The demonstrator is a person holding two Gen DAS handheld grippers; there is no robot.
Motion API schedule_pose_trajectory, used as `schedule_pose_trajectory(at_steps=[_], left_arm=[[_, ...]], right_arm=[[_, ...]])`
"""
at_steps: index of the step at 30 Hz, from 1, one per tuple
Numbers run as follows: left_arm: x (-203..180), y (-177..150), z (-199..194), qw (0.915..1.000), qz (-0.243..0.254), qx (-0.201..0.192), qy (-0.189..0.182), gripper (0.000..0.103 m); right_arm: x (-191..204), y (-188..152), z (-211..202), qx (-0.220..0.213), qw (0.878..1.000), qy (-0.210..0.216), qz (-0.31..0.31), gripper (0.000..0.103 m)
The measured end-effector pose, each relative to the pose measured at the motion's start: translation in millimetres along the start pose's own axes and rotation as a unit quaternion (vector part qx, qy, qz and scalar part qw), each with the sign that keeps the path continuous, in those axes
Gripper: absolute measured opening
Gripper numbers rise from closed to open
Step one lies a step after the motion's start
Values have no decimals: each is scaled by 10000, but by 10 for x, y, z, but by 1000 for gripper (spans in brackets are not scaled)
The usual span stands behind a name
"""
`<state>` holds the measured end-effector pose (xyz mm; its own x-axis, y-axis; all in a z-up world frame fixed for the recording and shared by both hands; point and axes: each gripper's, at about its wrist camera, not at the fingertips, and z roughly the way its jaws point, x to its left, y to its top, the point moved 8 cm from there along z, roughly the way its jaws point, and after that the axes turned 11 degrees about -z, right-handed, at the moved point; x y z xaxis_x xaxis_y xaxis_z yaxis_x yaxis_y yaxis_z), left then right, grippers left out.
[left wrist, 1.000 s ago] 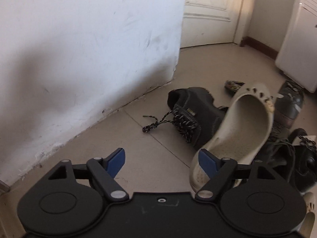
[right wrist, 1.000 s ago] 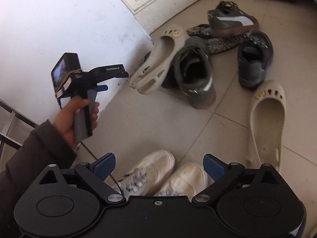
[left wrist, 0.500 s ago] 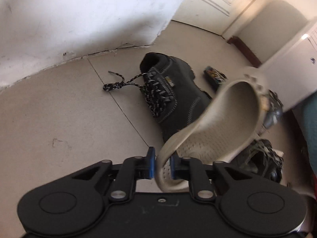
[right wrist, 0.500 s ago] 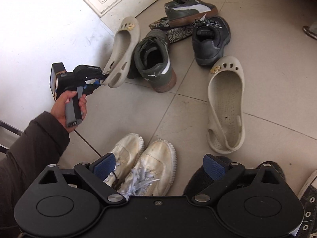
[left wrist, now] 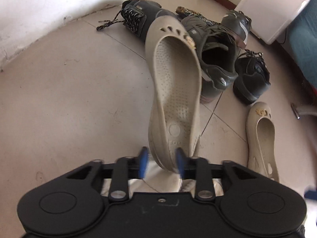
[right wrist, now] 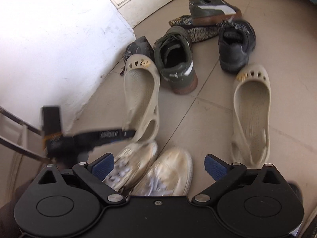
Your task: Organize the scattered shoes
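Two beige clogs are what I'm watching. One hangs at the left gripper [left wrist: 161, 158], the other lies flat on the floor tiles [left wrist: 69, 99], well apart to the right.

The left gripper's jaws have just been opening. The near clog [left wrist: 174, 83] has its heel rim between the blue pads, and the left pad looks clear of the rubber. The blur there is heavy, so I can't swear the right pad is off it too. I read it as a release, not a grip.

From the right wrist view, this clog [right wrist: 140, 91] is tilted. Its heel is over the toe of the left shoe of a pair of white canvas sneakers [right wrist: 158, 170], and its toe points toward an olive sneaker [right wrist: 176, 65]. I can't tell whether any part of it rests on the floor.

The right gripper [right wrist: 159, 164] stands wide open with nothing between its pads (only the white sneakers below it).

My worry is the landing. If the clog is loose while its heel is over the white sneaker, it may come down on that toe and tip sideways or roll onto its edge. It would then be crooked and nowhere near its mate [right wrist: 251, 107].

A pad could also catch in the heel cut-outs as the hand draws away and drag the clog along. A slide forward would nudge the olive sneaker and the black laced boot [left wrist: 142, 19] behind it.
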<state>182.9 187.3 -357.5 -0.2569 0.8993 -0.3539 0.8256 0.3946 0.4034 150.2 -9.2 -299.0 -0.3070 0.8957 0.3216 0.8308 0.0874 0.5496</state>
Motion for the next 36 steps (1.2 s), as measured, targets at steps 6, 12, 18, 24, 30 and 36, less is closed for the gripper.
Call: schedule_pose_trajectory(at_steps=[6, 12, 18, 24, 30, 36], left_arm=[[174, -15, -641, 9976, -252, -608, -206, 71], [566, -12, -1232, 9916, -592, -1051, -458, 73], [782, 46, -1498, 9881, -784, -1281, -342, 74], [821, 82, -1572, 9864, -879, -1317, -447, 74], [521, 121, -1722, 9849, -363, -1568, -631, 76], [59, 156, -1851, 9847, 64, -1585, -725, 79]], right_arm=[[-32, 670, 913, 122, 9980, -625, -32, 99], [9, 836, 1652, 629, 9922, -1052, 220, 91], [-17, 796, 1896, 924, 9844, -1394, 547, 76], [62, 877, 1871, 797, 9922, -697, 655, 18], [21, 824, 1662, 564, 9962, -336, 580, 13], [79, 882, 1179, 138, 9994, -266, 183, 13]])
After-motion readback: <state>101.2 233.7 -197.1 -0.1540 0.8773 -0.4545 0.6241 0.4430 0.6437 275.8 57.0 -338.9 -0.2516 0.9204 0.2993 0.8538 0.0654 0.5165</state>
